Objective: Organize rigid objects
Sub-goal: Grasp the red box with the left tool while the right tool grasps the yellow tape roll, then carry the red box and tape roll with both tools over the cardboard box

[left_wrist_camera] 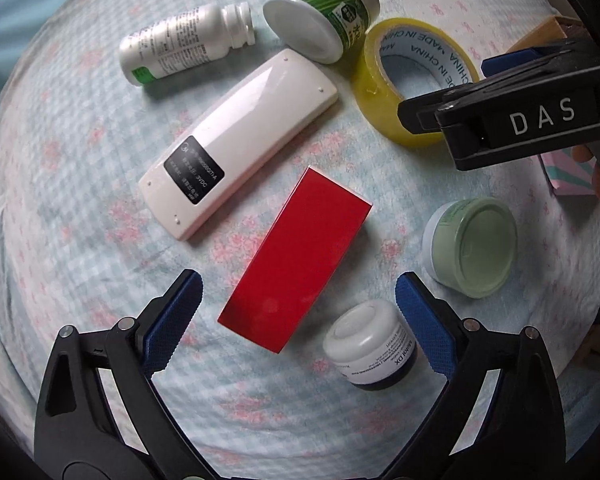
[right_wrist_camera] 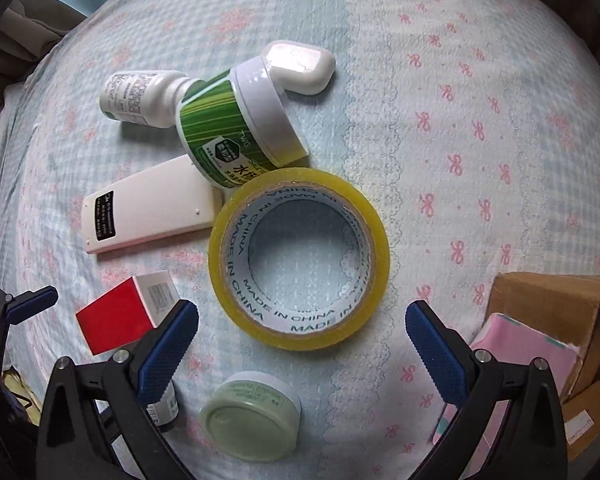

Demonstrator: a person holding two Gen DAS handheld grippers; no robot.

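Your left tool [left_wrist_camera: 298, 312] stands wide open and holds nothing, its tips either side of the red box's [left_wrist_camera: 296, 260] near end without touching. The white jar [left_wrist_camera: 370, 350] sits just inside the right-hand tip. Your right tool [right_wrist_camera: 302, 332] is also wide open and empty above the tape roll [right_wrist_camera: 300, 258]. The bed sheet [right_wrist_camera: 480, 140] lies bare to the right of the roll. A cardboard box [right_wrist_camera: 560, 300] stands beyond the right tip.
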